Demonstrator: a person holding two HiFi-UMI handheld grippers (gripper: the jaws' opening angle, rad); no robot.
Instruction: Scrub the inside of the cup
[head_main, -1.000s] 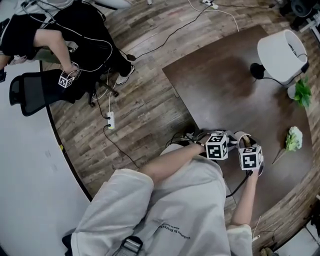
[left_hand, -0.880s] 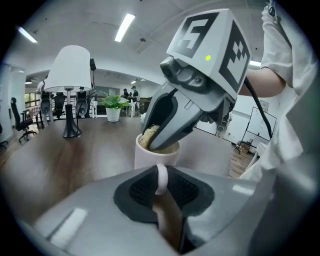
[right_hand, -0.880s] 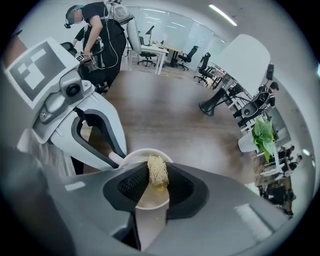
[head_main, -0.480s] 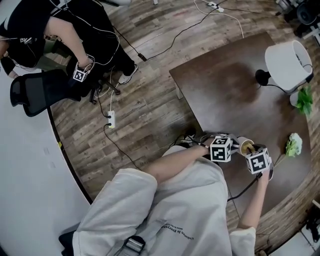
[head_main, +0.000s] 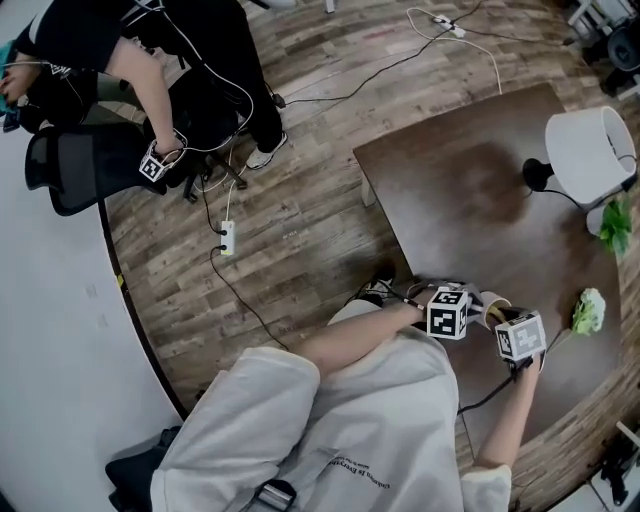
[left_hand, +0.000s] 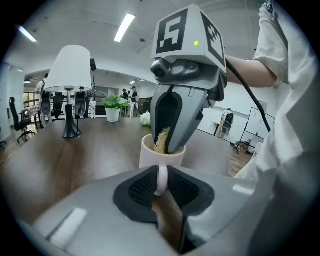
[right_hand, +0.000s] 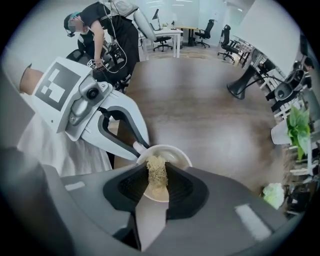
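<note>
A white cup (head_main: 492, 304) stands on the dark wooden table (head_main: 460, 200) near its front edge. My left gripper (head_main: 468, 312) is shut on the cup's handle (left_hand: 161, 179), which sits pinched between the black pads in the left gripper view. My right gripper (head_main: 505, 320) comes down from above, shut on a tan scrubbing sponge (right_hand: 157, 172). The sponge reaches down inside the cup (right_hand: 172, 152). In the left gripper view the sponge (left_hand: 162, 141) pokes below the cup's (left_hand: 150, 156) rim between the right gripper's fingers (left_hand: 186, 120).
A white lamp (head_main: 590, 140) on a black base stands at the table's far right, with a green plant (head_main: 615, 225) and a pale flower (head_main: 588, 310) nearby. A seated person (head_main: 150, 60), cables and a power strip (head_main: 227, 238) are on the wooden floor to the left.
The head view has shifted, so both grippers and the cup sit lower and further right. The right gripper stays over the cup with the sponge in it; the left keeps the handle.
</note>
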